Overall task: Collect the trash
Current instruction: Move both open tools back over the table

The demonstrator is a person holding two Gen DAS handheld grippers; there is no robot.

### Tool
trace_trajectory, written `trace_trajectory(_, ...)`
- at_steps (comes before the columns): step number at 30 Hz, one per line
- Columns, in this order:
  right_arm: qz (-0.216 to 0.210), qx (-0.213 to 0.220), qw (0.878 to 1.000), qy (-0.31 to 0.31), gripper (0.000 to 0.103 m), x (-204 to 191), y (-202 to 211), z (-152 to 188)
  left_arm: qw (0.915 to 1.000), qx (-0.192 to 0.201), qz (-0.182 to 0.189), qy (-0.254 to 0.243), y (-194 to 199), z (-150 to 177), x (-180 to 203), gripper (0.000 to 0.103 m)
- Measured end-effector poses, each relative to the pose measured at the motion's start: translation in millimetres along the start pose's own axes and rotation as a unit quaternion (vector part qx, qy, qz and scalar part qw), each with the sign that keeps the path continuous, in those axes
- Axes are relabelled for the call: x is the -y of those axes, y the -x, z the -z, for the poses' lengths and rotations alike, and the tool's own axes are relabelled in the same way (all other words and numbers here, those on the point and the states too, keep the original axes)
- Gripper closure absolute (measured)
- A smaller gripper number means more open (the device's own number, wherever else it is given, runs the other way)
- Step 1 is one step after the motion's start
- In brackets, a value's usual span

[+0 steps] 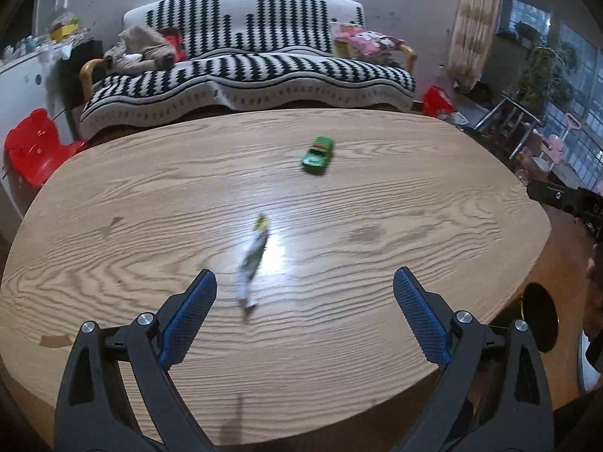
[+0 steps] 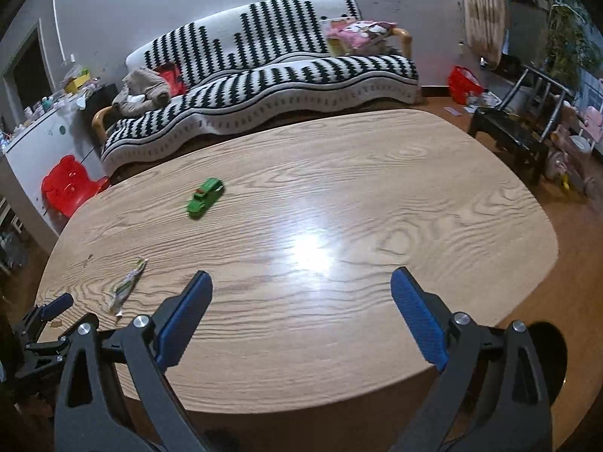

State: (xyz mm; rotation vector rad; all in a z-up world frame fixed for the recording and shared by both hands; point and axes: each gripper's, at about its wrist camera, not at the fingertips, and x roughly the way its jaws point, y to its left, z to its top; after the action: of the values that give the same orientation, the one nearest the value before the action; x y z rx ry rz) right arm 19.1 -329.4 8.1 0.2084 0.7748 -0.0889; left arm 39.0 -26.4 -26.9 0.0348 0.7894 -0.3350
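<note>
Trash sighted: crumpled green-and-white plastic wrapper (image 1: pixel 251 263) lies on the oval wooden table (image 1: pixel 377 301), lower centre of your left view, long axis running away from you. Your left gripper (image 1: pixel 304 282) is nearer, spread wide, empty; right gripper (image 2: pixel 301 282) likewise.

The left gripper (image 1: pixel 304 282) hangs over a wooden table (image 1: pixel 433 226) with its blue-padded fingers (image 1: pixel 188 320) spread wide and nothing between them. A long, thin green-and-white wrapper (image 1: pixel 251 261) lies flat on the table just beyond the left finger, blurred. Farther back sits a green toy car (image 1: pixel 318 150), well apart from the wrapper. Behind the table stands a black-and-white patterned sofa (image 1: pixel 245 71), with a red plastic chair (image 1: pixel 35 147) at the left.
</note>
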Motion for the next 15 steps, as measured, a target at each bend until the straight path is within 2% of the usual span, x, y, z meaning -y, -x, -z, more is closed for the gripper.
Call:
trace_trajectory(4, -0.013, -0.006, 1.000, 0.000, 0.011, -13, -10, -3, 0.9999, -0.006, -0.006, 0.008, -2, 3, -12, 0.011)
trace_trajectory(15, -0.023, -0.022, 0.999, 0.021, 0.011, -36, -30, -1, 0.9998, -0.016, -0.011, 0.003, -18, 4, -15, 0.011)
